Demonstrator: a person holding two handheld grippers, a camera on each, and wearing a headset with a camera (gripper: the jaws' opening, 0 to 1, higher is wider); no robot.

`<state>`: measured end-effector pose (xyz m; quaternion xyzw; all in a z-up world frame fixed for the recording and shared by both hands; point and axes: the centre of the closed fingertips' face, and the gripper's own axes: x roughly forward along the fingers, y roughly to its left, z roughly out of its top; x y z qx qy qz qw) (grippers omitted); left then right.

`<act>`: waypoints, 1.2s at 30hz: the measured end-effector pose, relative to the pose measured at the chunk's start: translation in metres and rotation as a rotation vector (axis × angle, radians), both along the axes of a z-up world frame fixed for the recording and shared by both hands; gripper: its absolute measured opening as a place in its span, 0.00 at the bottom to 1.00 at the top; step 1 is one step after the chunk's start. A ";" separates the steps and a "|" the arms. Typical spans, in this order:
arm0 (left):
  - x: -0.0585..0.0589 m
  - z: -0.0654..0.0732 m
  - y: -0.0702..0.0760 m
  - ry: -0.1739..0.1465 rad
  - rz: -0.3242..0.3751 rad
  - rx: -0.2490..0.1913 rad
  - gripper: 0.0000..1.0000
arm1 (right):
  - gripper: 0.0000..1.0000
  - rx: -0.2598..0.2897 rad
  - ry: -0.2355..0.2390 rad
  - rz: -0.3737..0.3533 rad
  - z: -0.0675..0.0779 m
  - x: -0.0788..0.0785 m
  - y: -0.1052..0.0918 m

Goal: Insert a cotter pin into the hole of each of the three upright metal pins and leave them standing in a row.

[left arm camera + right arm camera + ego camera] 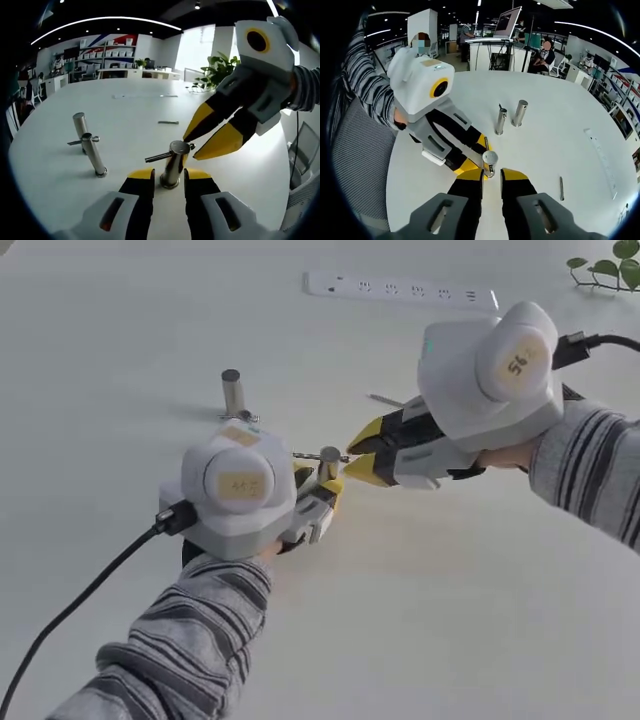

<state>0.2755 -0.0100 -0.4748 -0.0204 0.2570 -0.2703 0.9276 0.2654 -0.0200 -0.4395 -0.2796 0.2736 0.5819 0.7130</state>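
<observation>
grippers meet in the middle of the head view, over a white table [450, 600]. the left gripper [318, 485] comes in from the lower left of the frame and the right gripper [352, 462] from the upper right. between them the near metal pin [328, 462] stands upright on the table. a cotter pin [305, 455] pokes through the hole near its top and sticks out to the left.

in the left gripper view, the left gripper [168, 175] has one jaw on each side of the foot of the near metal pin [174, 165]. the jaws sit very close to it, but i cannot tell if they squeeze it. the right gripper [192, 146] reaches in from the upper right. its two yellow tips are a little apart, with the head of the cotter pin [157, 157] between them. they do not look pressed on it.

at the left of that view stand two more pins, close together. the middle metal pin [94, 156] has a second cotter pin [75, 142] through its top. the far metal pin [79, 125] is just behind it. a loose cotter pin [168, 122] lies flat on the table further back, well apart from the pins.

a power strip [400, 288] lies at the top of the head view, and a plant [610, 265] peeks in at the upper right corner.
</observation>
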 end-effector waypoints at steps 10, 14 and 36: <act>-0.010 0.003 0.008 0.000 -0.054 0.023 0.36 | 0.13 0.007 0.017 0.010 -0.004 -0.002 0.017; -0.014 0.005 0.012 0.002 -0.059 0.021 0.40 | 0.12 0.003 0.019 0.011 -0.007 0.000 0.019; -0.034 0.027 0.032 -0.013 -0.071 0.008 0.75 | 0.09 0.024 0.054 -0.007 -0.015 0.004 0.023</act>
